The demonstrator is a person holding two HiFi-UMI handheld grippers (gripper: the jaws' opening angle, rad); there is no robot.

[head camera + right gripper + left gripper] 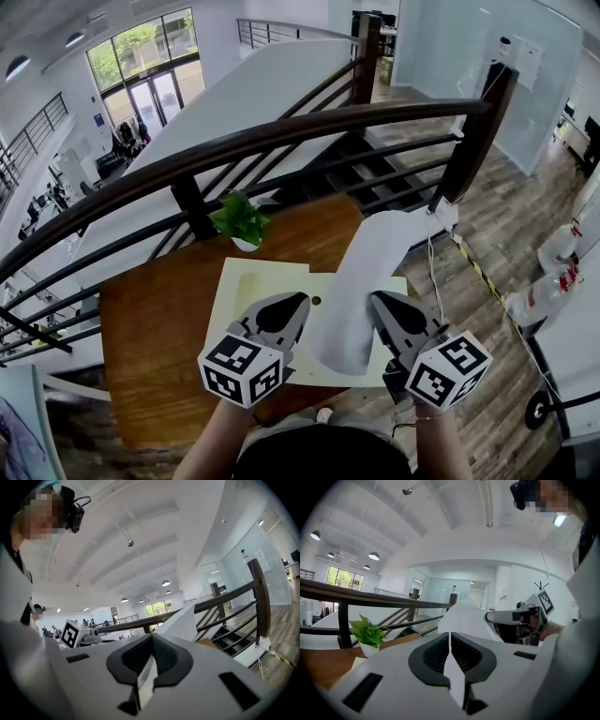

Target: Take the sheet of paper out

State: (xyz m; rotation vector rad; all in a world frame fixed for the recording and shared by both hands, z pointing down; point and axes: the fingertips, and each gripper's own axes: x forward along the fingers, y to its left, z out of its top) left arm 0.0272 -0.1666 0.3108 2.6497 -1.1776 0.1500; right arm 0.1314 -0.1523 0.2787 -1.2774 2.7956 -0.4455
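Your left gripper and right gripper each have jaws pressed together, pinching the curled white sheet of paper above the pale mat.

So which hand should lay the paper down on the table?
Probably left. Both the left tongs and right tongs pinch the paper, but the bare table spreads out on the left; the folder covers the right.
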